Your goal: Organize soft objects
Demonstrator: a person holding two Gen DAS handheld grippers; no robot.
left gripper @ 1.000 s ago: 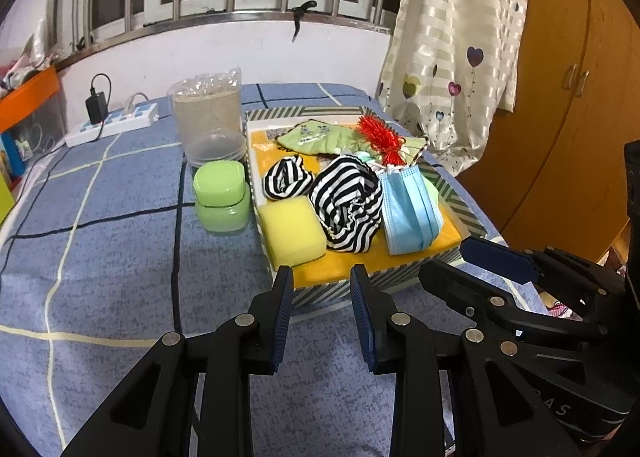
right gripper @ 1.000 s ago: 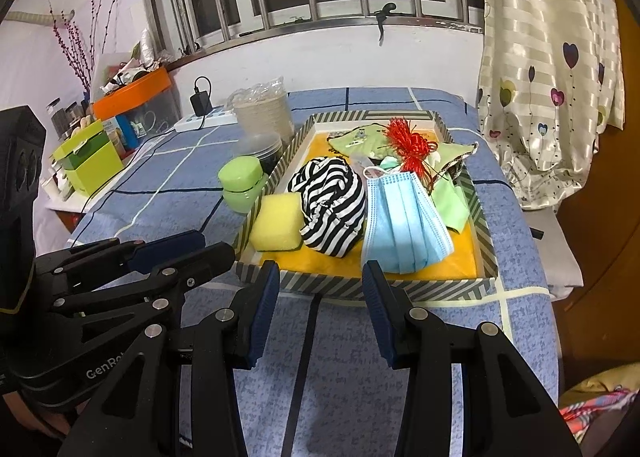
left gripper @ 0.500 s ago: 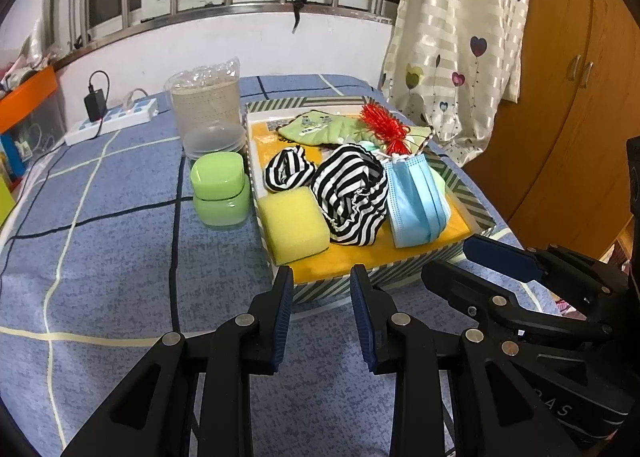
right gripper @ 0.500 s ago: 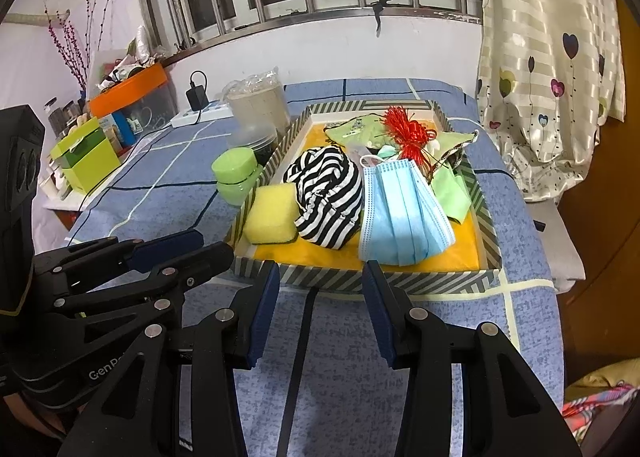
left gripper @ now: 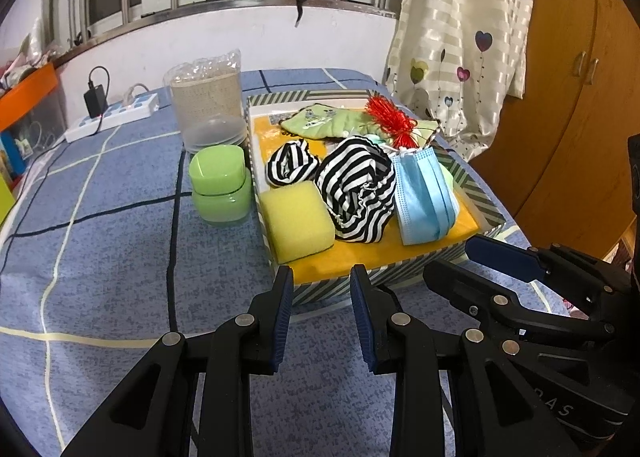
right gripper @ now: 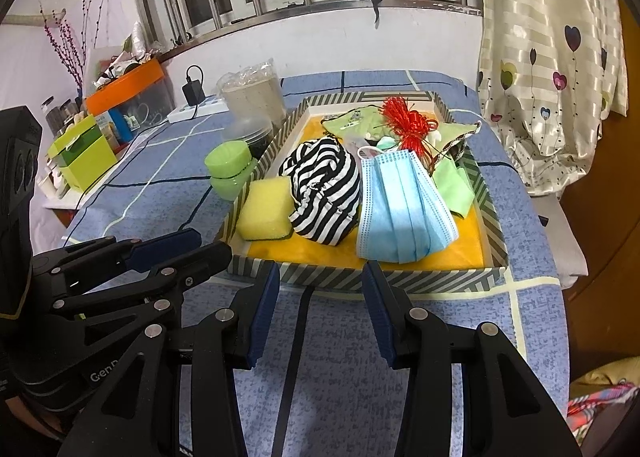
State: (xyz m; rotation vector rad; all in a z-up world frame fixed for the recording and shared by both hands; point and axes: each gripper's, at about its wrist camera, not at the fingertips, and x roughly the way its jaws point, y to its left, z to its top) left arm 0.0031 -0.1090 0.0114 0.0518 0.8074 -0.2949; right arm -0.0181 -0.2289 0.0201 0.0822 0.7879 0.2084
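A striped-walled tray (left gripper: 400,273) (right gripper: 360,277) with a yellow floor holds a yellow sponge (left gripper: 298,219) (right gripper: 266,209), a black-and-white striped cloth (left gripper: 356,189) (right gripper: 326,193), a blue face mask (left gripper: 424,193) (right gripper: 404,205), green cloths (left gripper: 320,121) (right gripper: 452,185) and a red ribbon tuft (left gripper: 388,117) (right gripper: 408,121). My left gripper (left gripper: 322,283) is open and empty just before the tray's near wall. My right gripper (right gripper: 322,277) is open and empty, also at the near wall. Each shows in the other's view: the right (left gripper: 472,261), the left (right gripper: 204,245).
A green jar (left gripper: 220,185) (right gripper: 230,169) and a plastic-wrapped container (left gripper: 206,101) (right gripper: 254,97) stand left of the tray on the blue checked cloth. A power strip (left gripper: 116,117) lies at the back. Boxes (right gripper: 84,153) sit at the far left. A curtain (left gripper: 460,37) and wooden cabinet are on the right.
Both grippers have moved slightly closer to the tray's near wall. Both stay open and empty. The objects in the tray have not moved.
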